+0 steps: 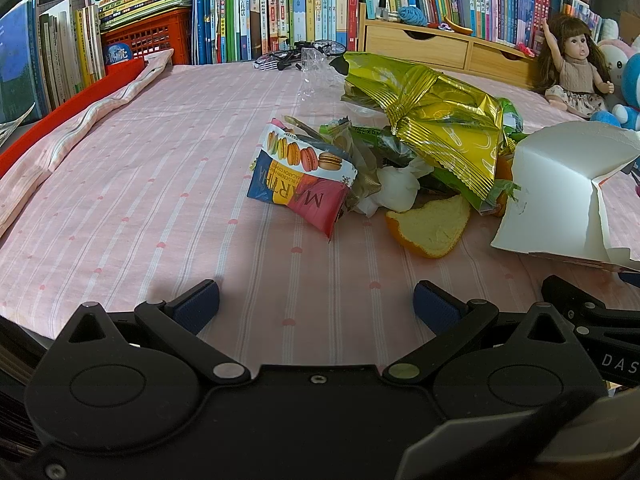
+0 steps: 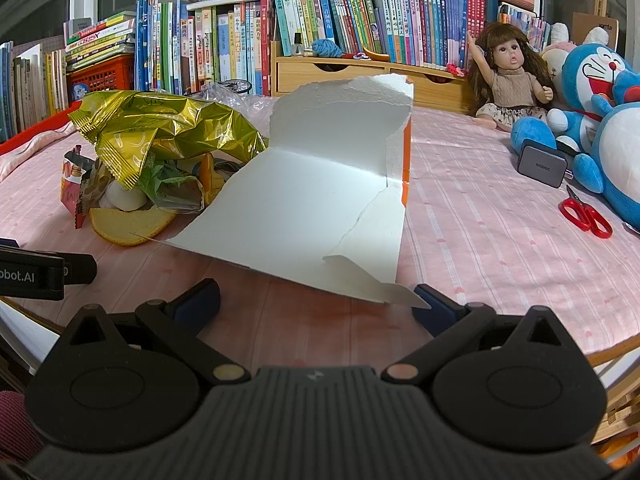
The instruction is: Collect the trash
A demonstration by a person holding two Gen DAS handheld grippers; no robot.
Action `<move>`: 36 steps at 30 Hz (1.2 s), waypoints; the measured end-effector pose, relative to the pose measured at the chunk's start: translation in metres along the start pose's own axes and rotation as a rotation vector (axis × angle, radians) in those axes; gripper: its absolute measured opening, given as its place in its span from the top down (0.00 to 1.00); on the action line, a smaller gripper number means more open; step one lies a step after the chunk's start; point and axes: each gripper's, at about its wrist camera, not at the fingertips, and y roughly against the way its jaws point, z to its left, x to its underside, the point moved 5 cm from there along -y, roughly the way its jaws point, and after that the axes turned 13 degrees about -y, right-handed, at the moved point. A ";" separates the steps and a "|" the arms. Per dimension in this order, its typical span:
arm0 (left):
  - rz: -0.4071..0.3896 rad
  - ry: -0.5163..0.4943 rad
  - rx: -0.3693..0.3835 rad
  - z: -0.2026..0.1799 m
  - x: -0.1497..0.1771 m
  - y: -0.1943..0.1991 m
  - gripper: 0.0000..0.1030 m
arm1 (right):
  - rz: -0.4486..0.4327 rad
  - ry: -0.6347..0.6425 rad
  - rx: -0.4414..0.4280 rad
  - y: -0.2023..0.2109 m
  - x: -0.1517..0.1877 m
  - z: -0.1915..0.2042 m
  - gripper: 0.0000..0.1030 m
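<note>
Only the right wrist cam catches the red scissors and grey charger off by the plushies, while the torn white box sits right ahead of the wide-open right gripper, and the left gripper, also spread wide, faces the macaron wrapper and orange peel, well short of both.

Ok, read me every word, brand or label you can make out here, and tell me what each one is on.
"MARTHA", upside down: macaron wrapper.
"UGREEN", upside down: grey charger.
"DAS", cut off: right gripper arm.
"obot.AI", cut off: left gripper arm.
Book spines, green wrapper print: too small to read.
</note>
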 end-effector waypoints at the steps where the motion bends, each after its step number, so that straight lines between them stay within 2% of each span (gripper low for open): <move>1: -0.001 0.000 0.000 0.000 0.000 0.000 0.00 | 0.000 0.000 0.000 0.000 0.000 0.000 0.00; 30: -0.004 0.000 -0.002 0.002 0.003 0.002 0.00 | -0.025 -0.003 -0.006 0.000 0.003 0.001 0.00; 36: -0.030 -0.005 -0.011 0.000 0.005 0.003 0.00 | -0.022 0.002 -0.019 0.001 0.003 -0.001 0.00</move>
